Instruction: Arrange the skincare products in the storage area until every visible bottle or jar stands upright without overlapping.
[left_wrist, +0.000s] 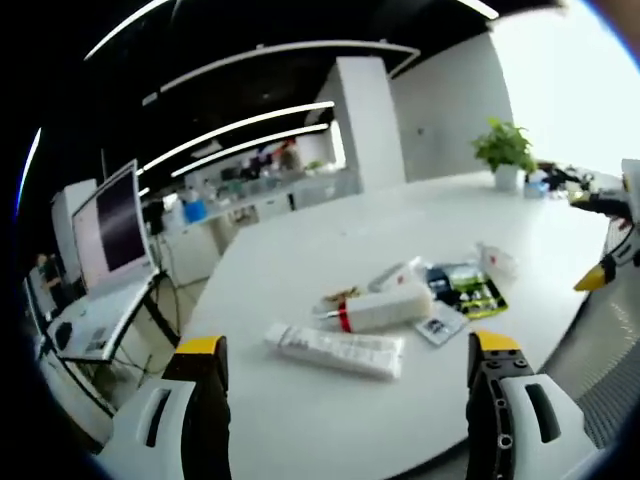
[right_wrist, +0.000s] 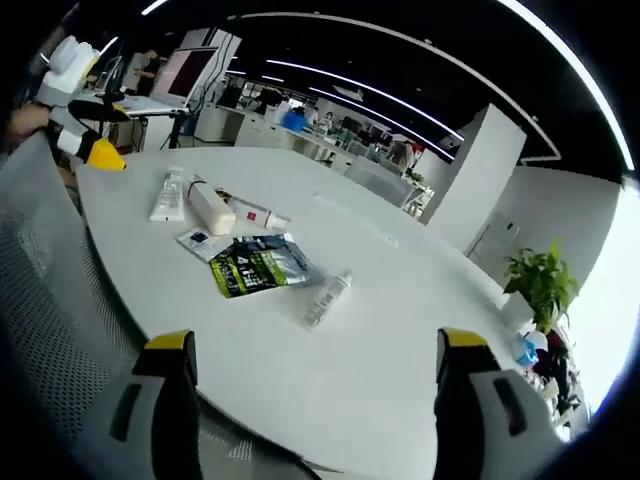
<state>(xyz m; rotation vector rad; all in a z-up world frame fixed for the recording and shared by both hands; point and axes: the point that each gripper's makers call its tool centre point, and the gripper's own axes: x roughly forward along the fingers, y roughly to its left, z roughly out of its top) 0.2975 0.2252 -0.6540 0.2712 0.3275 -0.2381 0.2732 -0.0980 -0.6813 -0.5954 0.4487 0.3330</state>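
Left gripper (left_wrist: 345, 365): your jaws stand spread wide with nothing between them, hovering over the near edge of the table (left_wrist: 300, 420); it also shows at the far left of the right gripper view (right_wrist: 85, 140), where you cannot tell its jaws' state.
Right gripper (right_wrist: 312, 365): your jaws are spread apart and empty, above the table's near edge, with a mesh chair back (right_wrist: 50, 300) below left; in the left gripper view its yellow tip pokes in at the right edge (left_wrist: 600, 275).
Tube (left_wrist: 335, 348): lies flat, nearest your left jaws; white with grey print.
Bottle (left_wrist: 385, 308): white with a red band, on its side just behind the tube.
Small tube (right_wrist: 258, 215): white with a red mark, lying just beside the bottle.
Sachets (right_wrist: 255, 265): dark and green packets lie flat and overlapping; a small card (right_wrist: 198, 240) lies against them.
Clear bottle (right_wrist: 328, 298): on its side, near the sachets, apart from the rest.
Plant (left_wrist: 505, 150): potted, upright at the table's far end.
Laptop (left_wrist: 110, 250): open on a stand off the table, beyond it.
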